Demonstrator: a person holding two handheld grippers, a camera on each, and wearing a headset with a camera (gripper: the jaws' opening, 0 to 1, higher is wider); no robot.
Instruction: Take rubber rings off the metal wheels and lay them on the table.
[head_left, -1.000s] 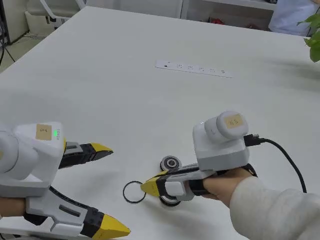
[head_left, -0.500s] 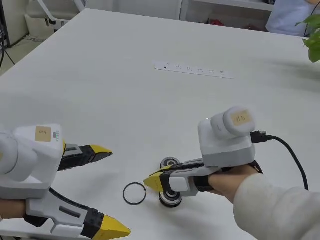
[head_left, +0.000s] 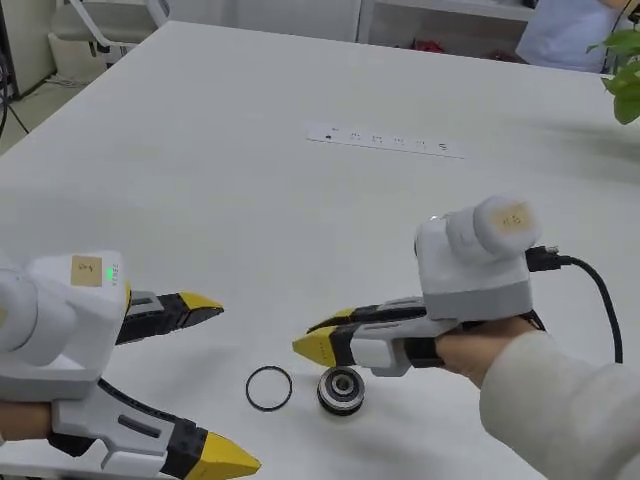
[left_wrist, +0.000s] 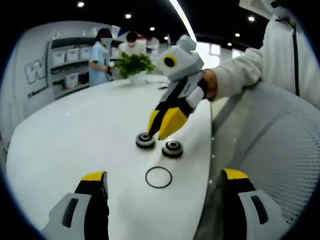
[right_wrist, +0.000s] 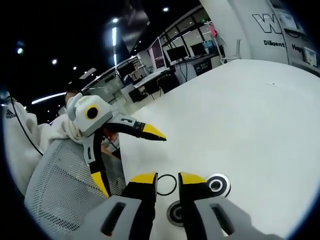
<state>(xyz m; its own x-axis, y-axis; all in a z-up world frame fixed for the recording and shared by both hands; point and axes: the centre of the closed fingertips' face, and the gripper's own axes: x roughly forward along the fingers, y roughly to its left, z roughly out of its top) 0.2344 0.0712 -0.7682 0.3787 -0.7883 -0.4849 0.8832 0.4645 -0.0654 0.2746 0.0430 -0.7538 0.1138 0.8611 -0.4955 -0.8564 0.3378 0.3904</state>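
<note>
A: Two jaws sit nearest the person. How do they stand?
B: Those belong to the left gripper (head_left: 240, 385). They are spread wide with nothing between them, low over the table (head_left: 250, 200).
A: And the rubber ring?
B: One rubber ring (head_left: 248, 388) lies flat on the table just ahead of those jaws, loose and touching neither gripper.
A: Where are the wheels?
B: A metal wheel (head_left: 341, 390) stands just beside the ring, on its right in the head view. The left gripper view shows a second wheel (left_wrist: 145, 141) close behind it, the two apart from each other. Whether either wheel carries a ring I cannot tell.
A: The right gripper?
B: The right gripper (head_left: 303, 343), held in a hand (head_left: 455, 355), hangs just above the wheels. Its yellow tips point toward the left gripper, and its jaws are drawn to a narrow gap, gripping nothing.
A: Farther off?
B: A white power strip (head_left: 385, 140) lies flat mid-table, and a green plant (head_left: 625, 70) shows at the far edge.
</note>
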